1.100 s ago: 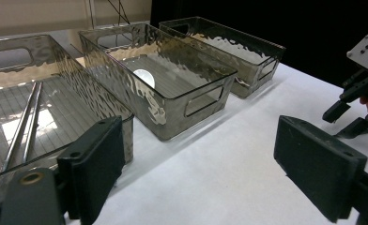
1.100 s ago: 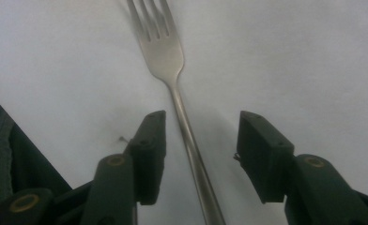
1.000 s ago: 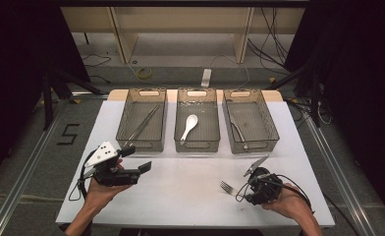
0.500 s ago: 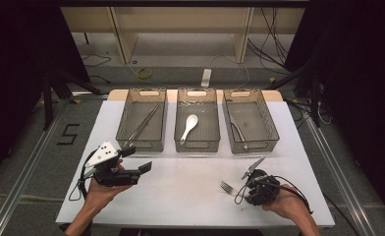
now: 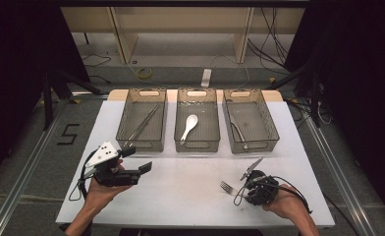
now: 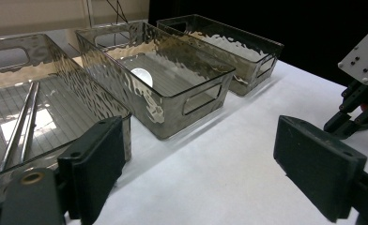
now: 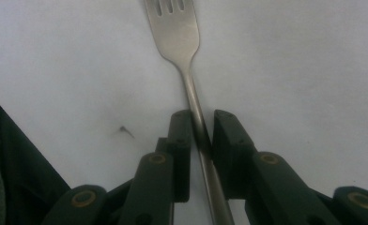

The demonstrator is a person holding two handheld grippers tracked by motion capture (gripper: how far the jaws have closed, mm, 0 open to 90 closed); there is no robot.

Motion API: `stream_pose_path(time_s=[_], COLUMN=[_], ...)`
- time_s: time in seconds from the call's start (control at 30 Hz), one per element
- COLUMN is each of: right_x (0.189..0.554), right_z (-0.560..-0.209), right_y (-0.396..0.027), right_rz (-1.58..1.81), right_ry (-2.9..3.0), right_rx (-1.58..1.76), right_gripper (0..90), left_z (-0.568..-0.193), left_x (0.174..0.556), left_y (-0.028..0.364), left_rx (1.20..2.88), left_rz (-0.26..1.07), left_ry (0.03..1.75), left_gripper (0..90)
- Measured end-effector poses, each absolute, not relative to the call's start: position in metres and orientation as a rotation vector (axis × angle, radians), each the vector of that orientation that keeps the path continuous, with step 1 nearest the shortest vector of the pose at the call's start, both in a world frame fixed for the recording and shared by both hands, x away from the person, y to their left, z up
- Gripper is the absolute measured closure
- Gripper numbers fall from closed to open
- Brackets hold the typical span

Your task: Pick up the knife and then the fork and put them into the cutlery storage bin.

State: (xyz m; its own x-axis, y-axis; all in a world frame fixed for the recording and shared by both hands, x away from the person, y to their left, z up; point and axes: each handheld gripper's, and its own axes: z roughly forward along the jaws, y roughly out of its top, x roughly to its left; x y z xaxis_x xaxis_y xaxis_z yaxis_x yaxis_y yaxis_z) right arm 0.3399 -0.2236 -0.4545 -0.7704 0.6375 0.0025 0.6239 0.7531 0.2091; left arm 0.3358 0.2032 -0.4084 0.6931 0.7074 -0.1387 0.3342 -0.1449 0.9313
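A metal fork (image 5: 226, 187) lies on the white table (image 5: 180, 196), tines pointing left. My right gripper (image 5: 240, 189) lies low over its handle. In the right gripper view the fork (image 7: 175, 28) runs up between the jaws of my right gripper (image 7: 202, 117). The jaws have just been closing; one pad is against the handle and a thin gap remains at the other. My left gripper (image 5: 136, 160) hovers at the front left, open and empty. In the left gripper view my left gripper (image 6: 201, 140) has its jaws wide apart.
Three clear bins stand in a row at the back. The left bin (image 5: 140, 143) holds long metal tongs (image 5: 144, 123), the middle bin (image 5: 196, 145) a white spoon (image 5: 189, 125), the right bin (image 5: 252, 146) a knife (image 5: 237, 132).
The right gripper's jaws have drawn in around the fork's handle. Both hands have stayed where they were.
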Motion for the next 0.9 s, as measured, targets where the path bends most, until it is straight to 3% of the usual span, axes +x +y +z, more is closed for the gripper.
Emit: stream_pose_path(time_s=[0.9], right_x=[0.3365], right_z=[-0.4523], right_y=[-0.2170], right_rz=[0.291], right_ry=[2.895], right_rx=[0.881], right_gripper=[85.2], left_z=[-0.4080], left_x=[0.3354], left_y=[0.2036], left_rx=[1.747], left_rz=[0.404], left_ry=[0.835], left_gripper=[16.4])
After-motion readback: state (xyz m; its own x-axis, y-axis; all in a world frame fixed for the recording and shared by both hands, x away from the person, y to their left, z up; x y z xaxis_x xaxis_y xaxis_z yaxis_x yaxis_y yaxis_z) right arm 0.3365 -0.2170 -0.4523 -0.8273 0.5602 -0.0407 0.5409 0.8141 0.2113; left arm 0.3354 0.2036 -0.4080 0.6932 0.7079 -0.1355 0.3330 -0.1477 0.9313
